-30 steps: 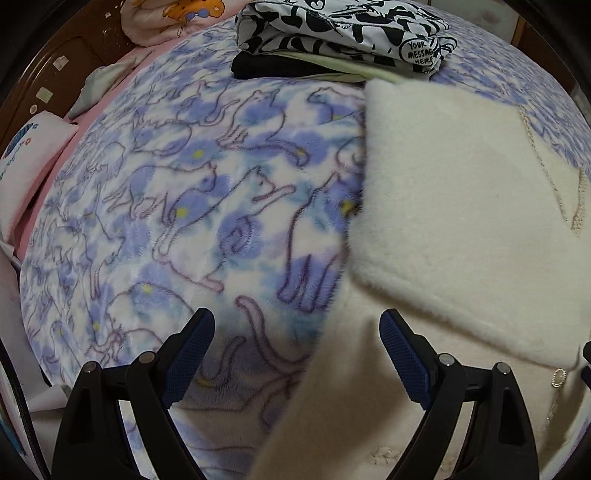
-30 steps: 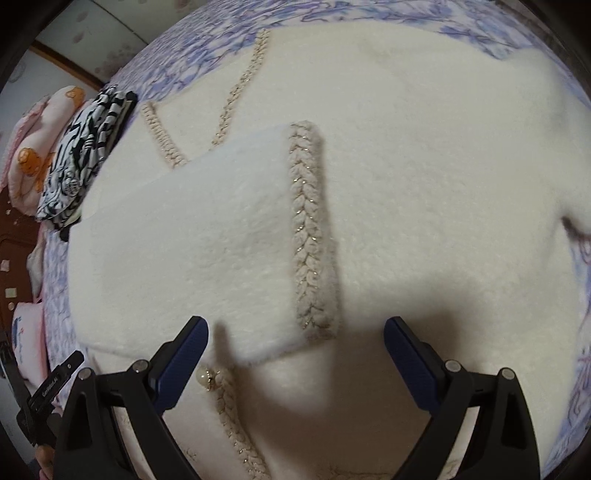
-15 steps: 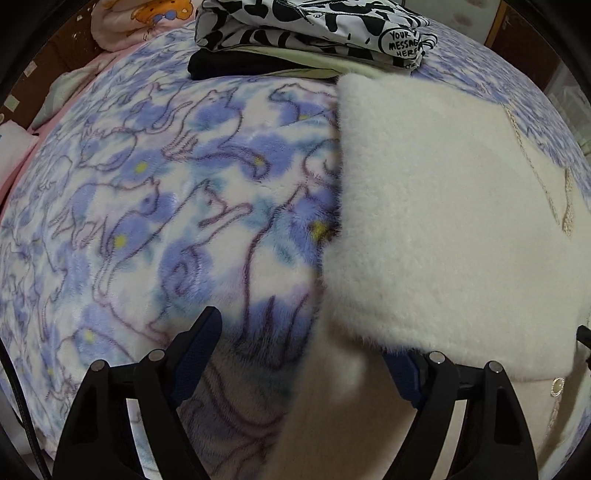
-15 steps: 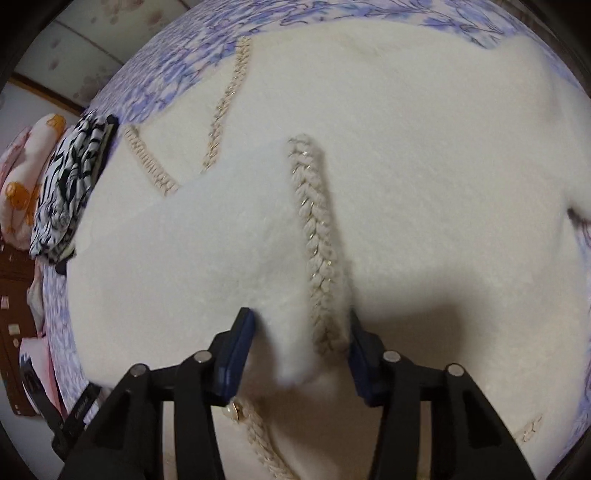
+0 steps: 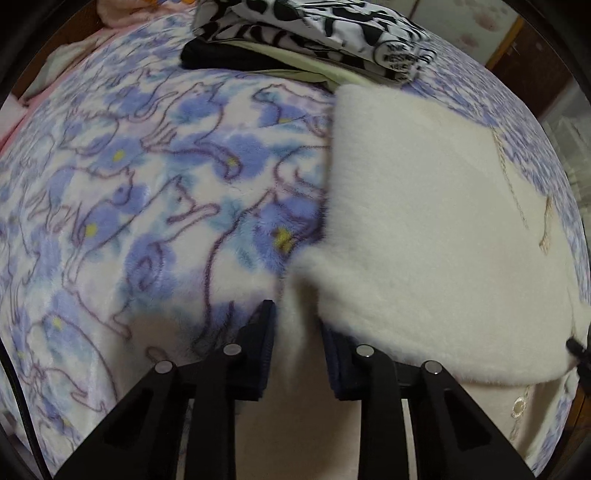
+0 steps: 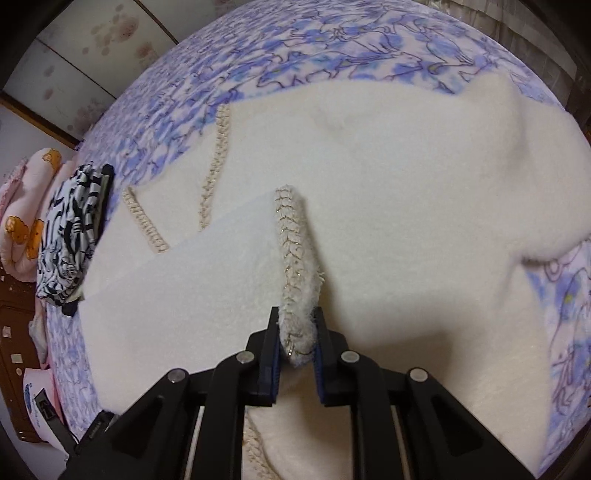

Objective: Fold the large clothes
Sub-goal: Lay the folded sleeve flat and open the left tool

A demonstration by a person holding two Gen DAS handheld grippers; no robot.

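Note:
A cream fleece jacket (image 5: 424, 221) with braided trim lies spread on a cat-print blanket (image 5: 129, 184). One sleeve is folded across its body (image 6: 406, 166). My left gripper (image 5: 297, 343) points steeply down at the jacket's left edge. Its jaws are closing, with a fold of cream fleece pinched between the blue pads (image 5: 264, 347). My right gripper (image 6: 297, 339) has its jaws closing on the sleeve's braided cuff (image 6: 295, 258). The cuff stands up as a ridge from between the pads.
A stack of folded clothes (image 5: 314, 33), topped by a black-and-white print, sits on the blanket just beyond the jacket's far corner; it also shows at the left in the right wrist view (image 6: 70, 229). Pink bedding (image 6: 22, 218) and brown furniture (image 6: 14, 332) lie past the blanket's edge.
Both grippers went from wide open to closed on the jacket. The left sank onto the jacket's edge. The right pinched the sleeve cuff and raised it off the body.

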